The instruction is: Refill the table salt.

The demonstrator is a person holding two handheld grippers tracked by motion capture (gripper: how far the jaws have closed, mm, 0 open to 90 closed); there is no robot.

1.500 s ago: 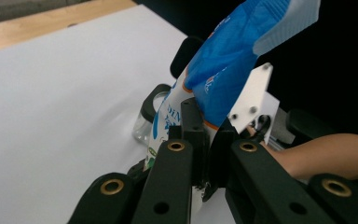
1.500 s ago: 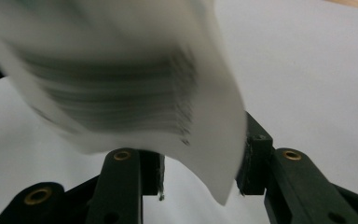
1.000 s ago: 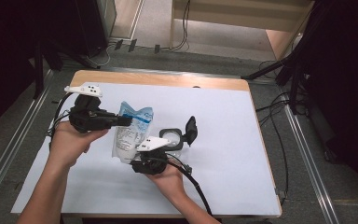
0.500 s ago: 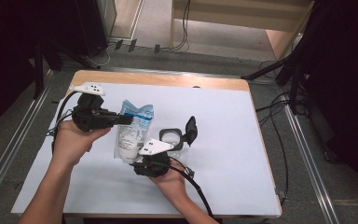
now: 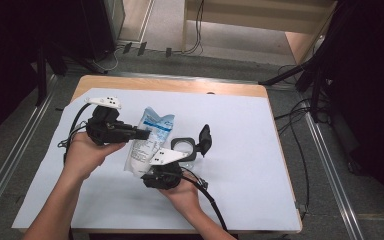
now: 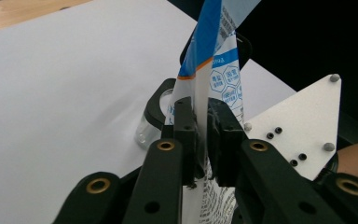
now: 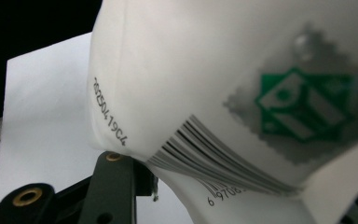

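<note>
White-blue pouch (image 5: 147,140) – long axis runs away from person | left claw (image 5: 142,134) pinches its top | right claw (image 5: 150,167) clamps its base

The high view looks forward and down from above the person's side onto the white-covered wooden counter (image 5: 240,130). The left gripper view sits close behind its own black jaws, facing along them at a white-and-blue printed plastic pouch (image 6: 216,70). The right gripper view presses nearer still against that pouch's barcoded underside. All three views share the pouch.
</note>
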